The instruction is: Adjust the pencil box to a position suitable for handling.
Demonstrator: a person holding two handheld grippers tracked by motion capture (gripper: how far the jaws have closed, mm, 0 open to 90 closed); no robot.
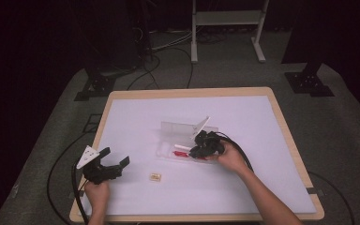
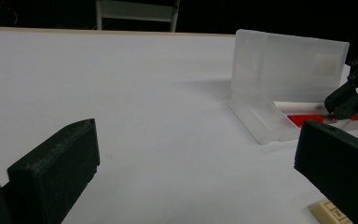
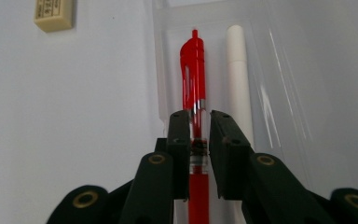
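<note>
Red pen [image 3: 193, 70] between right gripper [image 3: 199, 135] jaws

A red pen [image 3: 193, 70] lies flat in the tray of a clear plastic case [image 1: 168, 149], its clip end pointing away in the right gripper view and its clear middle section showing. Just beside it, parallel, lies a white pen [image 3: 238, 79]. The case sits mid-counter with its lid [image 2: 286, 65] standing upright, open.
</note>
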